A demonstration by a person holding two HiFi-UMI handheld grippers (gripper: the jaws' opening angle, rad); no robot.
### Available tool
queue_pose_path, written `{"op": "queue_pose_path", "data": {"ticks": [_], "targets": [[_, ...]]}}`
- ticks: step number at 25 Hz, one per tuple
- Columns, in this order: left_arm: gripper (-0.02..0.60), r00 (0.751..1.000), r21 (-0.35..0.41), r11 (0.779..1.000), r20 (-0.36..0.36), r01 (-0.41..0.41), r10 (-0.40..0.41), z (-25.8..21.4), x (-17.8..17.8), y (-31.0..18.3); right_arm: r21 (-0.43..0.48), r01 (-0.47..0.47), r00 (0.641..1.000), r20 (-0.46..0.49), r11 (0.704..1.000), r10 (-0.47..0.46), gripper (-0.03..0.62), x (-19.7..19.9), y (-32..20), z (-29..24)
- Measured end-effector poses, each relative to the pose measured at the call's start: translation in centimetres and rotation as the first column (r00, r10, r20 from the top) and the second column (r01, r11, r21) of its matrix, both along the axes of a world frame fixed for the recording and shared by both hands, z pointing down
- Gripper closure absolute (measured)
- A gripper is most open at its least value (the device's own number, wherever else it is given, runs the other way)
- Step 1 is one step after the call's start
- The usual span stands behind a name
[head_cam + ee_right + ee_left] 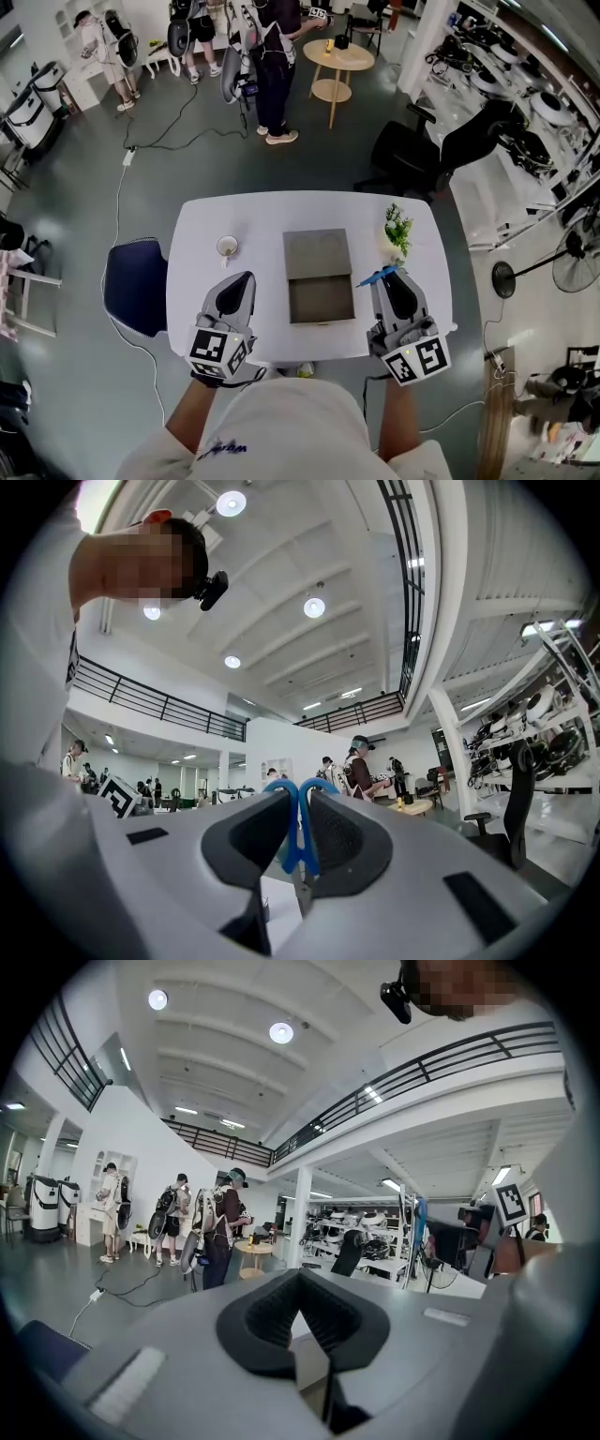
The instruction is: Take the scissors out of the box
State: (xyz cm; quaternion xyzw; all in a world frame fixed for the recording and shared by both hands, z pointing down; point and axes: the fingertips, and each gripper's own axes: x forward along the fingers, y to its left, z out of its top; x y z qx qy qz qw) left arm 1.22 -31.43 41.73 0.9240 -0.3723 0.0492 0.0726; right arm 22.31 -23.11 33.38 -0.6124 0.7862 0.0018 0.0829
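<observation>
The grey box [317,253] sits in the middle of the white table [202,281], its drawer [321,302] pulled out toward me and looking bare inside. Right of the drawer, my right gripper [386,275] is shut on the blue-handled scissors [377,277], which stick out to the left of its tips. The right gripper view shows the blue handles [298,829] pinched upright between the dark pads [342,841] of that gripper [300,803]. My left gripper [246,277] hovers left of the drawer, shut and holding nothing. In its own view the left gripper [298,1286] has its jaws together.
A small white cup [227,247] stands on the table beyond the left gripper. A potted green plant [398,228] stands at the back right, just beyond the right gripper. A blue chair [134,286] is at the table's left. People stand far off by a round table [337,58].
</observation>
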Motion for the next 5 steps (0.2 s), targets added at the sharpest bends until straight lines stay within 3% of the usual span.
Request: {"op": "queue_pose_path", "data": {"ticks": [5], "targets": [[0.580,1.000,-0.025,1.000,-0.014,0.007,-0.007,1.24,0.00,0.18,-0.005,0.001,0.999,0.045,1.000,-0.001,0.520,0.76,0.18,1.08]]}}
